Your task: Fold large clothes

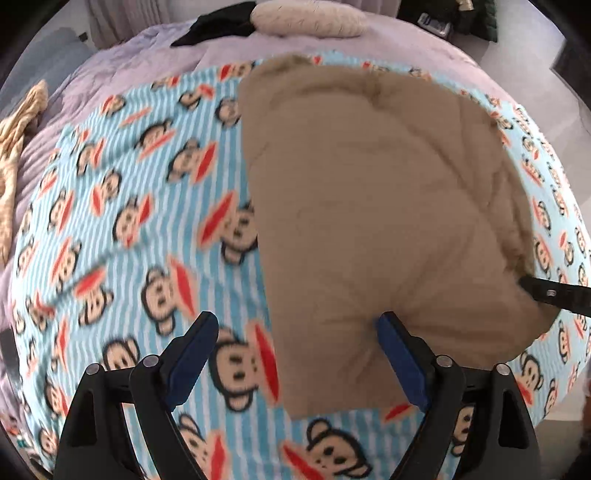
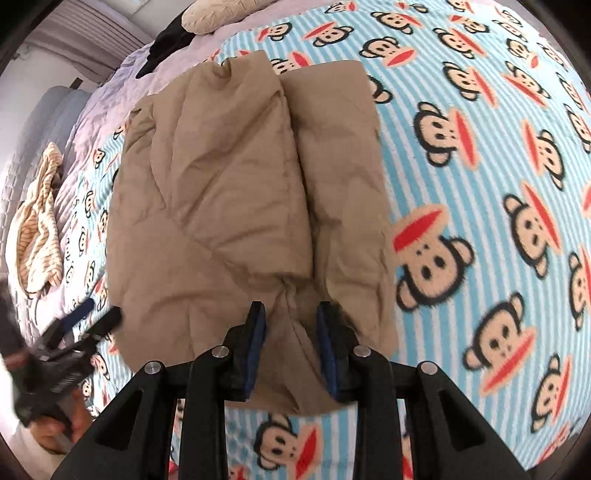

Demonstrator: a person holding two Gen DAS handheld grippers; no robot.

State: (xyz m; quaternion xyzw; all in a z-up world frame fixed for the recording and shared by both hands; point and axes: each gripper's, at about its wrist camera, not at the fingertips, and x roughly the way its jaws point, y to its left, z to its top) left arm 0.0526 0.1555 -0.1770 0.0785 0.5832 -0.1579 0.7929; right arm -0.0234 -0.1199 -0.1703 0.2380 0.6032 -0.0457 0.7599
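A tan padded coat [image 1: 376, 206] lies folded on a blue striped monkey-print blanket [image 1: 129, 221]. It also shows in the right wrist view [image 2: 229, 192], its two folded halves side by side. My left gripper [image 1: 295, 328] is open and empty, held above the blanket at the coat's near left edge; it also shows at the left of the right wrist view [image 2: 96, 314]. My right gripper [image 2: 291, 325] is partly closed, with a bunch of the coat's near edge between its pads [image 2: 258, 332]. One of its fingers [image 1: 554, 295] shows at the coat's right edge in the left wrist view.
The blanket lies over a lilac bedspread [image 1: 110, 70]. A beige striped garment [image 2: 37, 229] lies at the bed's left side. A black garment [image 1: 218, 26] and a pale cushion [image 1: 310, 18] sit at the far end. A wall is beyond the bed [image 2: 48, 40].
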